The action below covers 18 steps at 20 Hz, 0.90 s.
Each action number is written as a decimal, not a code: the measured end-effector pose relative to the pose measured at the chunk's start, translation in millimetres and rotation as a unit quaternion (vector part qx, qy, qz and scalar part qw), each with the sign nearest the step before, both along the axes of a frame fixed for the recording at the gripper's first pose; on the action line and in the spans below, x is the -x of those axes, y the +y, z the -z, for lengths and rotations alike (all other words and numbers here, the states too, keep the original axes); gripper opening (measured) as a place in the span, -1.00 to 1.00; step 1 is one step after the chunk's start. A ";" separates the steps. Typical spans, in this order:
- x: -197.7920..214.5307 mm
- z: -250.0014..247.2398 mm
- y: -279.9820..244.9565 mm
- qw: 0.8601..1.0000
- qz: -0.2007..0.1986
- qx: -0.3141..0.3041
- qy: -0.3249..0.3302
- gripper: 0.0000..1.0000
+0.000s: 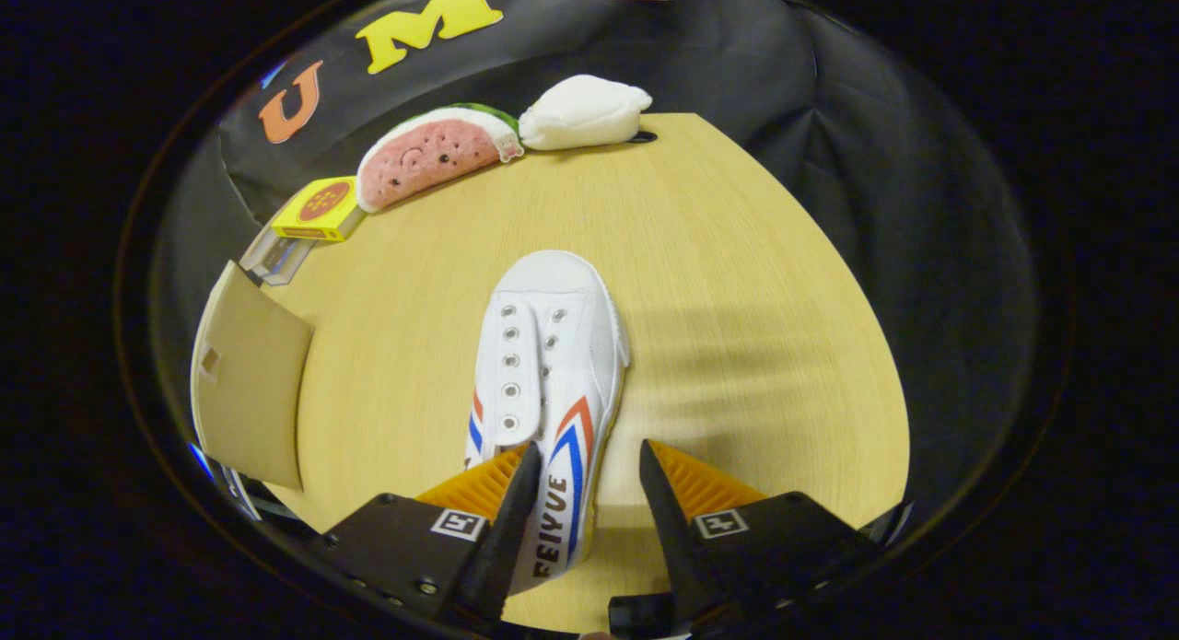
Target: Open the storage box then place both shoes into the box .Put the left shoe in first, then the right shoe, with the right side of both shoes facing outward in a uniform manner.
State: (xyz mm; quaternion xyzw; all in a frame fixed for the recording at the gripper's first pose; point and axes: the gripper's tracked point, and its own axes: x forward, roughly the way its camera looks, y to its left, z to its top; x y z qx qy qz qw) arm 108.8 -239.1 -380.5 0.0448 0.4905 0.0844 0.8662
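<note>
White canvas shoe lies on the wooden table, toe pointing away, its heel end between the fingers of the tongs. The tongs stand open: the left finger sits against or just over the shoe's striped side, while the right finger is clear of the shoe. To the shoe's left a cardboard flap shows, probably the opened storage box. The step in hand looks like gripping a shoe; next, the fingers need to close squarely on the heel before lifting toward that flap.
</note>
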 end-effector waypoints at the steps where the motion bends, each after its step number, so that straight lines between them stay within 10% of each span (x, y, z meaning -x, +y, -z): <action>1: 1.8 2.5 0.3 1.000 0.012 -0.014 0.009 -0.02; 7: -3.0 -4.3 -4.6 0.998 0.044 -0.046 0.019 -0.99; 18: 31.9 -85.0 45.2 0.997 0.045 -0.070 -0.012 -0.99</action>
